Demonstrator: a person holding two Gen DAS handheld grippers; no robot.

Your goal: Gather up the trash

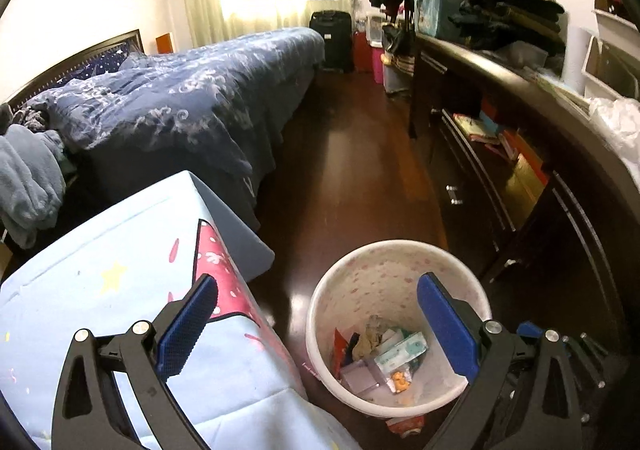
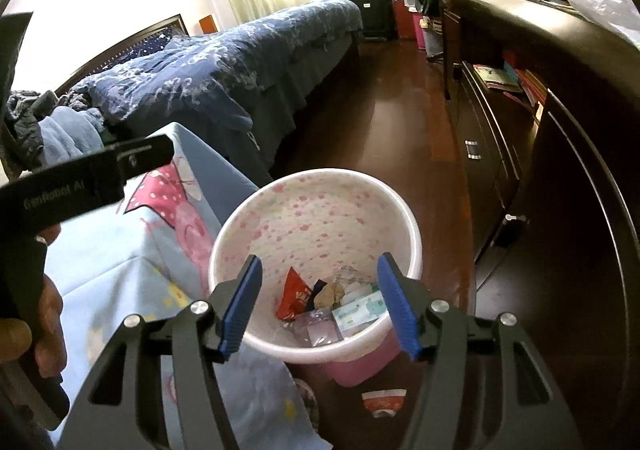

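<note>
A white bin with pink flecks (image 1: 360,274) (image 2: 320,206) stands on the dark wood floor beside a table draped in a light blue cartoon cloth (image 1: 120,290) (image 2: 132,270). Trash lies in its bottom: a red wrapper (image 2: 294,296), a green-white tissue pack (image 1: 402,350) (image 2: 360,310), crumpled paper (image 2: 329,295). My left gripper (image 1: 318,304) is open and empty, one finger over the cloth, one over the bin. My right gripper (image 2: 320,278) is open and empty above the bin's near rim. The left gripper's body (image 2: 80,178) shows at the left of the right wrist view.
A red-and-white wrapper (image 2: 383,402) (image 1: 404,424) lies on the floor by the bin's base. A bed with a blue duvet (image 1: 180,102) runs along the left. A dark dresser (image 1: 560,190) with shelves lines the right. A black suitcase (image 1: 332,38) stands at the far end.
</note>
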